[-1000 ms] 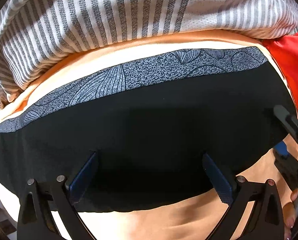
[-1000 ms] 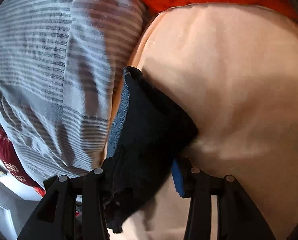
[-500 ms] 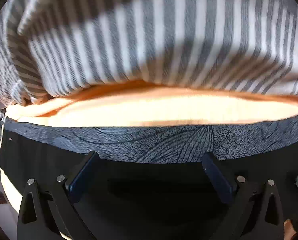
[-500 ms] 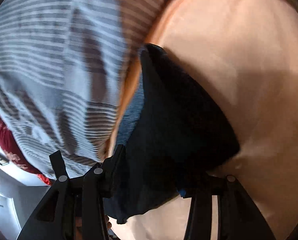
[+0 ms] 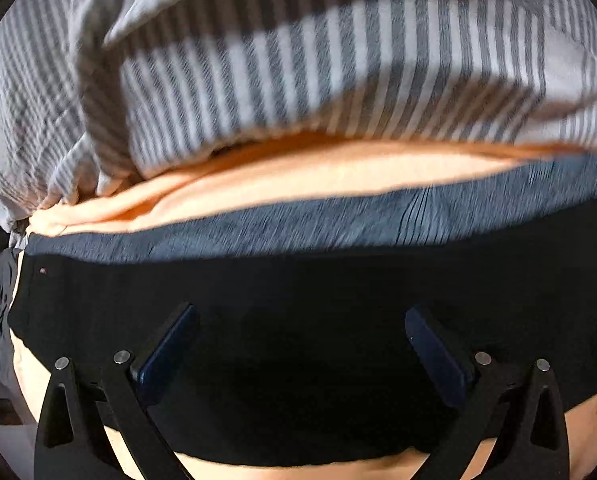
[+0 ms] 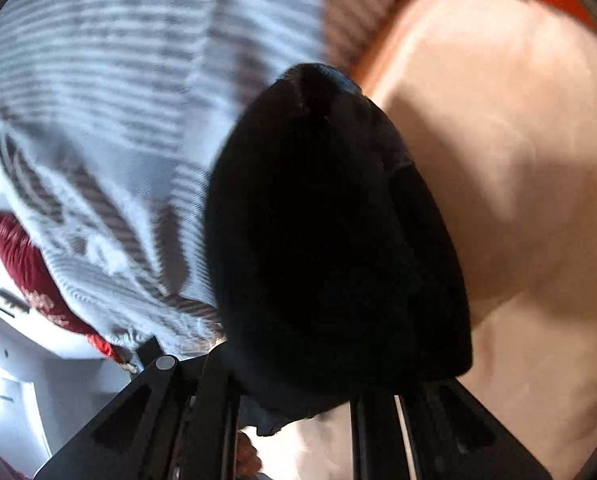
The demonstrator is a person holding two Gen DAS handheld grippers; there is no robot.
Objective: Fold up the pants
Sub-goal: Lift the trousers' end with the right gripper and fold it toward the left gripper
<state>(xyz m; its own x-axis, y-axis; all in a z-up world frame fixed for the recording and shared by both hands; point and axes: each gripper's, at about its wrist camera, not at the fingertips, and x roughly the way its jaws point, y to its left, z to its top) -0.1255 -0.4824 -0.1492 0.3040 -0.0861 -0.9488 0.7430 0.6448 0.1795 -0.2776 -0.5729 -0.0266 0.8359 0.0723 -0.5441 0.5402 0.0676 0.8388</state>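
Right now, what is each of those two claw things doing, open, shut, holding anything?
Left gripper: jaws wide open over the black pants, gripping nothing.
Right gripper: jaws shut on a bunched end of the black pants.

The left gripper (image 5: pixel 298 344) has black, angular finger arms with triangular cut-outs, 4 silver screw heads showing, and dark blue pads (image 5: pixel 166 352) on the inner faces. The right gripper (image 6: pixel 294 396) is the same black frame — 1 silver screw visible.
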